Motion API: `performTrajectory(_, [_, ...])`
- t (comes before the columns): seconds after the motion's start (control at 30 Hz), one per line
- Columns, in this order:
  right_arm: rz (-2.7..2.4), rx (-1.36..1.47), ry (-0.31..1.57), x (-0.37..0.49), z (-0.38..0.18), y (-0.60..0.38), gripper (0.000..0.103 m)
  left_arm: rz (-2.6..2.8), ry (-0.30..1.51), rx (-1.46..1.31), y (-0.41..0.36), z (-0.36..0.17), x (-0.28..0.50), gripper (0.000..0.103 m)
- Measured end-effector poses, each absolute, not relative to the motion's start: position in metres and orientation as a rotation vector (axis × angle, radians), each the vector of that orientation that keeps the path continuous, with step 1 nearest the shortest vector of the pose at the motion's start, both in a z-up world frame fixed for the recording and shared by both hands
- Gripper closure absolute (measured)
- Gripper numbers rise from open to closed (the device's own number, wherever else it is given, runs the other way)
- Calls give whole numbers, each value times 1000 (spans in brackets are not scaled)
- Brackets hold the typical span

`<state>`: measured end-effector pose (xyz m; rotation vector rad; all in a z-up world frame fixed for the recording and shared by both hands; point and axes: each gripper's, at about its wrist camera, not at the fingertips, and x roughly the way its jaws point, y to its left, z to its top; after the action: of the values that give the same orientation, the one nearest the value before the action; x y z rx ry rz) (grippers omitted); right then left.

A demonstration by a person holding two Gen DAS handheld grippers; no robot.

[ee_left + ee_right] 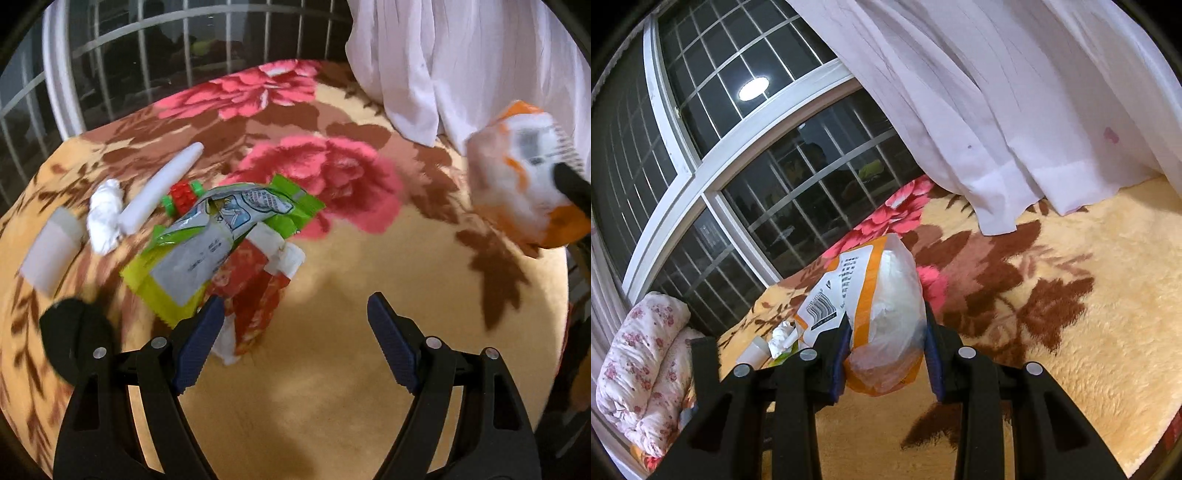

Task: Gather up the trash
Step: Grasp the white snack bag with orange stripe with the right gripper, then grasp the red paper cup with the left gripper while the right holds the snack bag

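My right gripper (886,350) is shut on an orange and white plastic bag (886,295), held above the floral blanket (1071,314). The left wrist view shows the same bag (517,184) at the far right, with a black finger (572,188) on it. My left gripper (295,332) stands open over bare blanket (332,387), its left pad just beside a pile of trash. The pile holds a green and white wrapper (221,236), a red wrapper (255,295), a crumpled white tissue (105,214), a white tube (162,188), a red and green cap (183,197) and a white cup (51,254).
A barred window (757,177) runs along the bed's far edge, and a white curtain (997,110) hangs down onto the blanket. A folded floral quilt (642,369) lies at the left. A black round object (74,336) sits beside my left gripper.
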<state>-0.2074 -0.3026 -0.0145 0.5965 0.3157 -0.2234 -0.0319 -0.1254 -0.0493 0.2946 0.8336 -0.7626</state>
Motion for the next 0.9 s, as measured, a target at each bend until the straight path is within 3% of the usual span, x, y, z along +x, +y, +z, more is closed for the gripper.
performTrajectory(0.1, [-214, 603, 314, -207, -14, -303, 69, -792, 827, 345, -133, -50, -19, 27])
performTrajectory(0.2, [-205, 611, 319, -205, -14, -302, 69, -745, 821, 426, -137, -58, -10, 44])
performTrajectory(0.23, [-201, 610, 320, -204, -13, -301, 69, -733, 820, 443, -137, -60, -7, 45])
performTrajectory(0.43, [-190, 605, 320, -202, -13, -298, 69, -701, 868, 467, -141, -76, 10, 42])
performTrajectory(0.6, [-197, 599, 320, -200, -12, -296, 69, -697, 847, 459, -139, -73, 4, 67])
performTrajectory(0.9, [-203, 559, 333, -197, -13, -292, 69, -675, 785, 372, -120, -43, -30, 69])
